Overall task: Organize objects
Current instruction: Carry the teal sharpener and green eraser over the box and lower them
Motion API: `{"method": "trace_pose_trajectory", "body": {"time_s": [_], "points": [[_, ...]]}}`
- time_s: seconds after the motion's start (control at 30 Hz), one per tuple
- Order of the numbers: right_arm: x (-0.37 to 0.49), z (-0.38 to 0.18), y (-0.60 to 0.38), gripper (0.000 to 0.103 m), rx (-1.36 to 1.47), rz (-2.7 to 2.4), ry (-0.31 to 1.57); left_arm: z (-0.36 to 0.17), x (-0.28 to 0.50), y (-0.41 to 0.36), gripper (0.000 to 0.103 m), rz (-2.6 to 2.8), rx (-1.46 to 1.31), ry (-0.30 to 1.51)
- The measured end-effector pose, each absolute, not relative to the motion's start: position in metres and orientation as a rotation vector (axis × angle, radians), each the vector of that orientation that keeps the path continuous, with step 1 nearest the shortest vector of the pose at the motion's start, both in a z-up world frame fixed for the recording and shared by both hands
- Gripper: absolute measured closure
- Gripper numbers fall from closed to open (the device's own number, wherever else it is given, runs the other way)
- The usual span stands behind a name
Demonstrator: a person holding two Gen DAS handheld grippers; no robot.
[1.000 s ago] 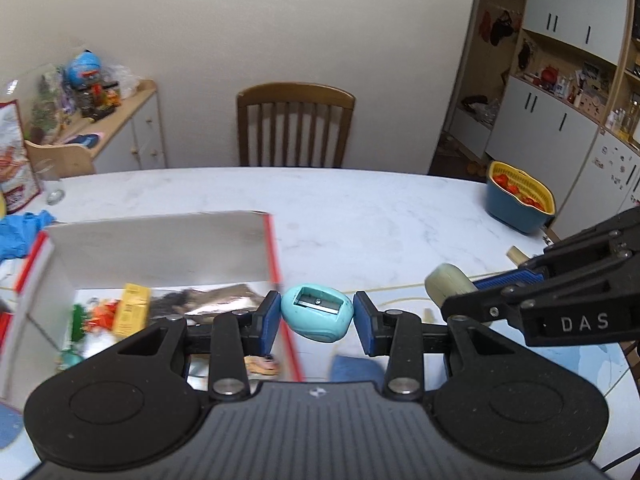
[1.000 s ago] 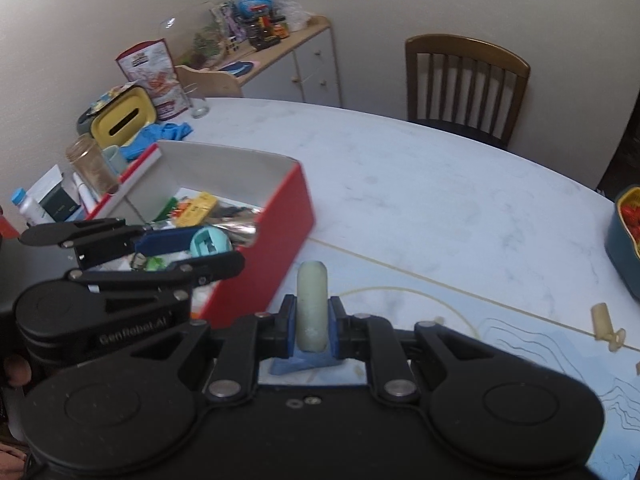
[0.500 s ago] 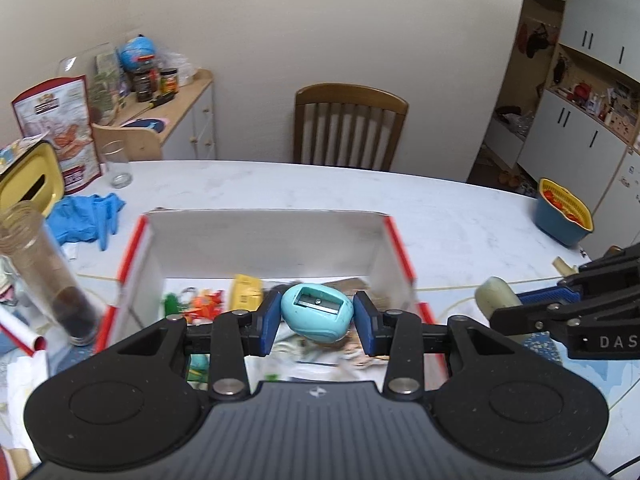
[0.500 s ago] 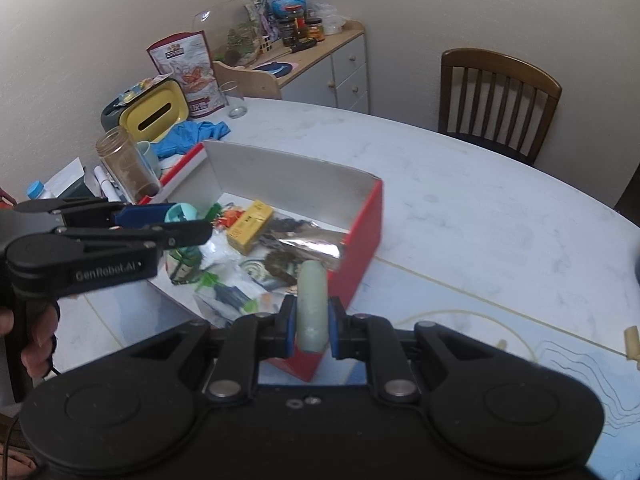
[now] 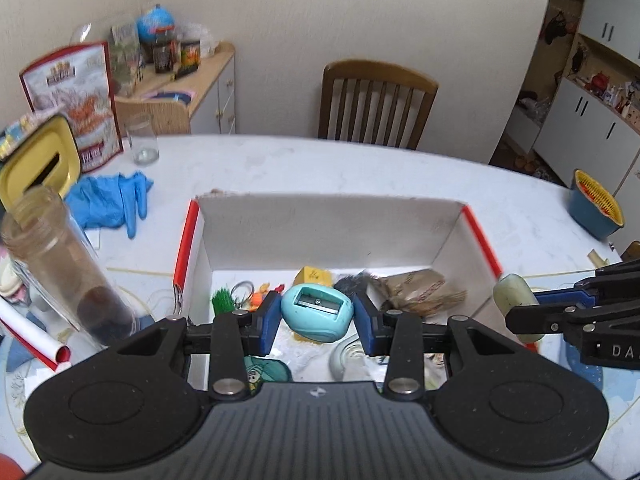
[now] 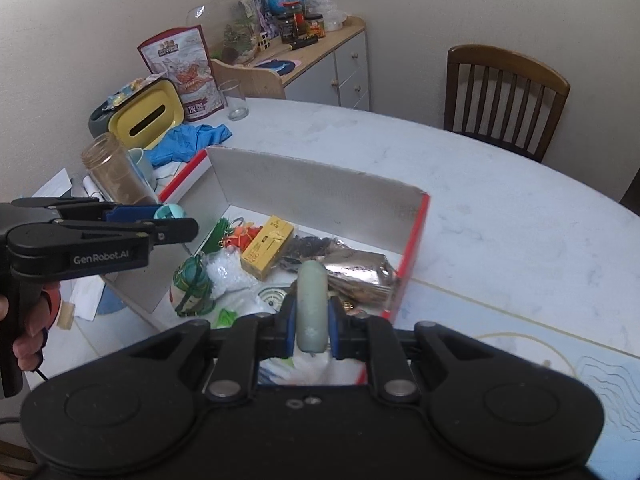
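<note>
**Both tongs loaded above open box**

Teal pencil sharpener (image 5: 318,312), blade slot up, is clamped in the left tongs (image 5: 317,317) over the red-edged box (image 5: 332,226). Pale green cylinder (image 6: 313,308) is clamped upright in the right tongs (image 6: 312,330) over the box's near end. Left tongs body reads "GenRobot.AI". Yellow packet (image 6: 267,246) and foil pouch (image 6: 356,274) lie inside. Blue gloves (image 5: 110,200) at 10 o'clock on the table (image 5: 360,168).

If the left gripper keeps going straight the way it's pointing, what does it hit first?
Probably the far white wall of the red box. The left gripper, shut on the blue pencil sharpener, points across the box's open interior above the clutter; depth is hard to judge, so it might instead pass over the rim.
</note>
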State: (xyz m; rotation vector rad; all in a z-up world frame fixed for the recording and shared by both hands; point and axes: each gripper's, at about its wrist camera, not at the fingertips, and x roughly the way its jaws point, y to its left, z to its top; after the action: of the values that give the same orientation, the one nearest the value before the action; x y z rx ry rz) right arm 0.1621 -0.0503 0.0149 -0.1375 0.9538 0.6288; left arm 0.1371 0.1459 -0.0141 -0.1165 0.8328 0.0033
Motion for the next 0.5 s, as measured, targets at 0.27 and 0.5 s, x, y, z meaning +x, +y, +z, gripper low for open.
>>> {"method": "trace_pose_trajectory", "body": {"time_s": [0.27, 0.5], "points": [[0.178, -0.015, -0.022, 0.089, -0.138, 0.602, 0.998, -0.045, 0.165, 0.143, 0.064, -0.037, -0.081, 0.928], [0.184, -0.042, -0.011, 0.089, -0.157, 0.585, 1.036, -0.061, 0.18, 0.128, 0.064, -0.09, 0.001, 0.953]]}}
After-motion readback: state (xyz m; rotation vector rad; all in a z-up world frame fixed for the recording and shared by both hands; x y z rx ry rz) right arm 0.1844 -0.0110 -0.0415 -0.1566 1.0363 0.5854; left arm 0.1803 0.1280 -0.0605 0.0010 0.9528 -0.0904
